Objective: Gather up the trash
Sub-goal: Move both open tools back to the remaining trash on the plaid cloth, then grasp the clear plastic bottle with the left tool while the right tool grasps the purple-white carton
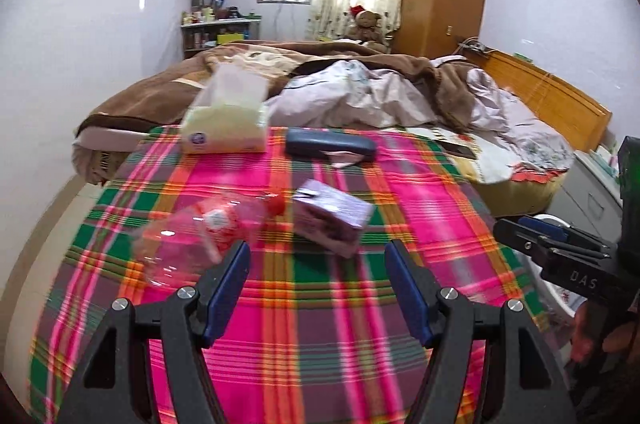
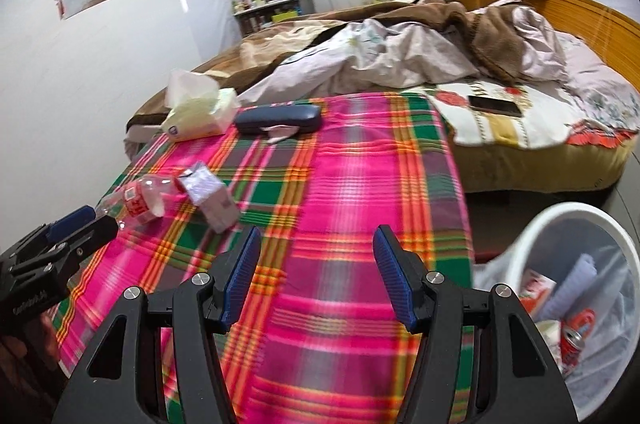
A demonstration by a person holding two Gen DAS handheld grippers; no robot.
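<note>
beside the bed [image 2: 520, 160], low at the right wrist view's right edge, a white round bin [image 2: 576, 224] with a clear liner holds a red drink can [image 2: 576, 334], a pale folded carton and other scraps; the left wrist view catches only a sliver of its rim. on the plaid blanket [image 1: 320, 324] lie a crumpled clear plastic bottle [image 1: 200, 236] with red label and a purple carton [image 1: 332, 220], touching. farther back sit a soft tissue pack [image 1: 224, 128] and a dark oblong case [image 1: 330, 144]. left gripper [image 1: 318, 288] and right gripper [image 2: 316, 272] fingers stand wide, holding nothing.
</note>
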